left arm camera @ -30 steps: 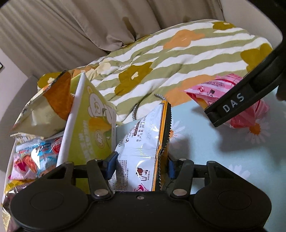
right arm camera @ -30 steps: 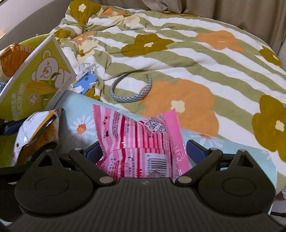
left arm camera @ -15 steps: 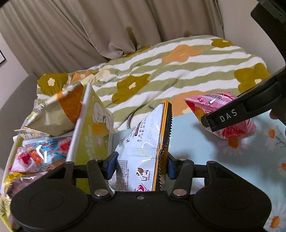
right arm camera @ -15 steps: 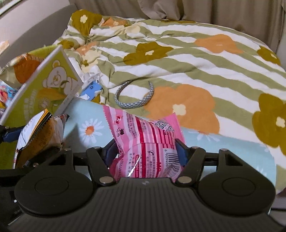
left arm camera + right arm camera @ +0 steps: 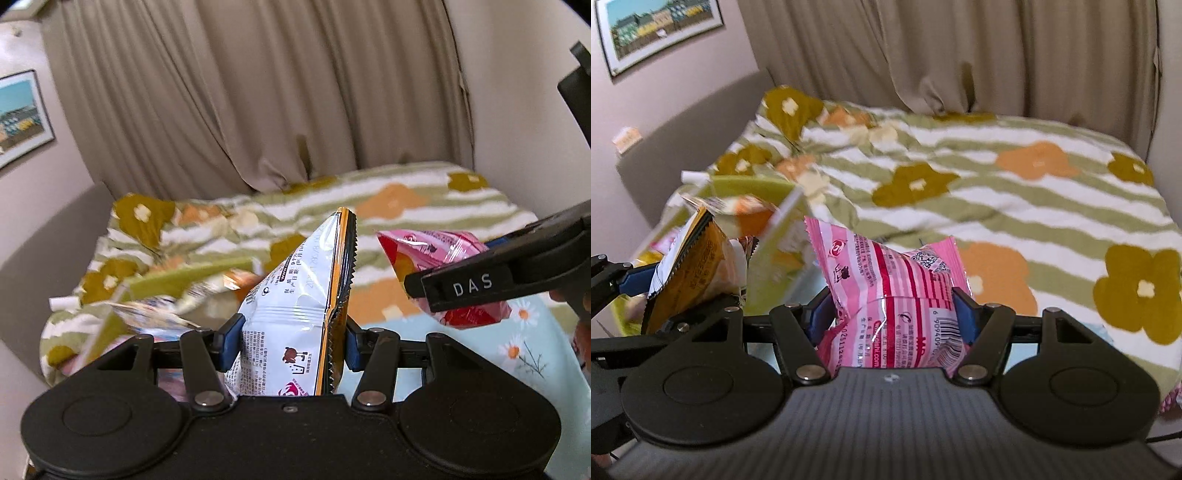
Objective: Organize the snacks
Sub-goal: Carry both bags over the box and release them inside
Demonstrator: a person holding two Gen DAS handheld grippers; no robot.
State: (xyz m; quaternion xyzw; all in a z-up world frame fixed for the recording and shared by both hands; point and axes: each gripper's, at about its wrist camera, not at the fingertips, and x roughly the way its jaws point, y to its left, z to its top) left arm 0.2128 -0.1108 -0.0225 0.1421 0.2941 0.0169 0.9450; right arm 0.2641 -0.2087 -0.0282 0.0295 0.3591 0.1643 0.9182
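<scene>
The left gripper (image 5: 290, 341) is clamped on a white bag (image 5: 295, 325) with an orange serrated edge, the blue pads pressing both sides of its lower half while its pointed top stands up and leans slightly right. The right gripper (image 5: 892, 321) is clamped on a pink bag (image 5: 890, 284), crumpled between the pads, barcode showing at the lower right. From the left wrist view the pink bag (image 5: 436, 258) hangs just right of the white one, apart from it, under a black finger marked DAS. Both bags are held in the air above a pale blue daisy cloth (image 5: 517, 350).

To the left and below sits a green bin (image 5: 746, 184) of snacks, blurred; an orange packet and a pale green carton seem to stand in it, though the smear makes that hard to settle. Beyond lies a striped flower blanket (image 5: 1015, 192) over a bed, then beige curtains (image 5: 277, 92). A framed picture (image 5: 661, 26) hangs on the left wall.
</scene>
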